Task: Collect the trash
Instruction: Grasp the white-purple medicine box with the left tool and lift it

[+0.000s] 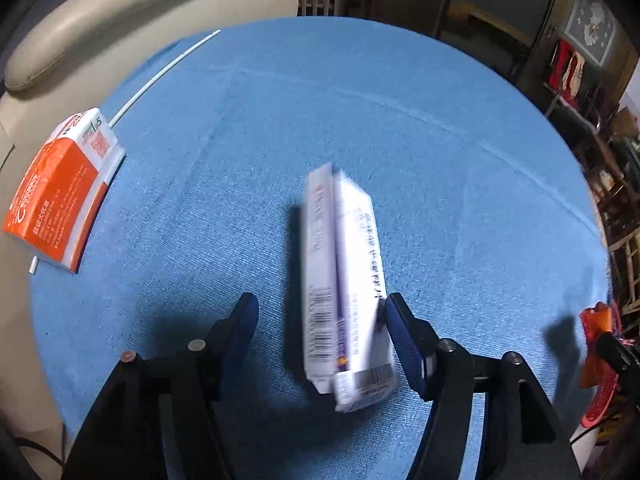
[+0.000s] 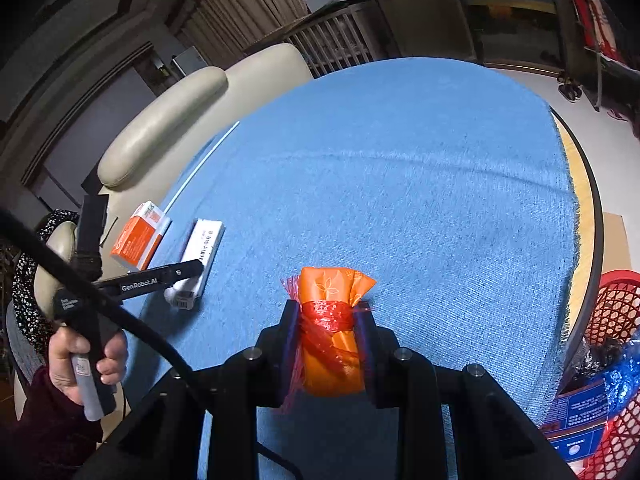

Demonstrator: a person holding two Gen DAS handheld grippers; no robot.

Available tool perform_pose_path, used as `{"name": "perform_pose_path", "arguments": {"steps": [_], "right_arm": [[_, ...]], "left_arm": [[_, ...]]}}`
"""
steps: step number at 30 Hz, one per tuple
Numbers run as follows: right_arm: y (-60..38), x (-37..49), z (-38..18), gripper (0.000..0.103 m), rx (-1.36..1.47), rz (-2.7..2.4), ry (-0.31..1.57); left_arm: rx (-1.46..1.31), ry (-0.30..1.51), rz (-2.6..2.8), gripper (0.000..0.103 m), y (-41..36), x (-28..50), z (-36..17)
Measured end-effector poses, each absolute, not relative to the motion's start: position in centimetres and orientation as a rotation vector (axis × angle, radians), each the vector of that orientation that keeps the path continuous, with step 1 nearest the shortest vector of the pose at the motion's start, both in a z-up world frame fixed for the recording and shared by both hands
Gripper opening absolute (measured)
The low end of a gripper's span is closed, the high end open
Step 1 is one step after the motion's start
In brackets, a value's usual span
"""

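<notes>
A blue woven cloth (image 2: 400, 184) is seen over a table with a pale wooden rim edged in black (image 2: 588, 216). An orange and white box (image 1: 60, 192) printed with white lettering is shown, and a white box (image 1: 344, 280) marked with black barcodes and purple stripes. An orange packet (image 2: 332, 320) patterned with pale flowers is wrapped in red netting. A red mesh basket (image 2: 616, 312) is seen, and a cream chair (image 2: 160, 120).

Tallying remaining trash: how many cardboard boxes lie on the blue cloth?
2: an orange-and-white cardboard box near the table's left edge, and a long white cardboard box between the open left gripper fingers.
</notes>
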State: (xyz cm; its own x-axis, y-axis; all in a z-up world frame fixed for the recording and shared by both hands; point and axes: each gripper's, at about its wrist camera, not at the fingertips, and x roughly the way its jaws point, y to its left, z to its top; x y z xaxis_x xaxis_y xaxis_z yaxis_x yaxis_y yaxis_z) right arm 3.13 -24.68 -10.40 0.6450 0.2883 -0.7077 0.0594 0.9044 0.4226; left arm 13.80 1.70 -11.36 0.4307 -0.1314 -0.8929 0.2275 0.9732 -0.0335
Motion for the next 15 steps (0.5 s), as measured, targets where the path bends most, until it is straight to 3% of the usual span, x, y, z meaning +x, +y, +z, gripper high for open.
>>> {"name": "perform_pose_path", "arguments": {"steps": [9,15], "right_arm": [[-23.9,3.1,-10.7,0.030,0.433,0.151,0.872],[-23.7,2.9,-10.7,0.030,0.430,0.155,0.871]], "left_arm": [[0.110,1.066,-0.234,0.066,0.2,14.2,-11.3],[0.054,1.093,-0.216,0.058,1.4,14.8,-12.5]]}}
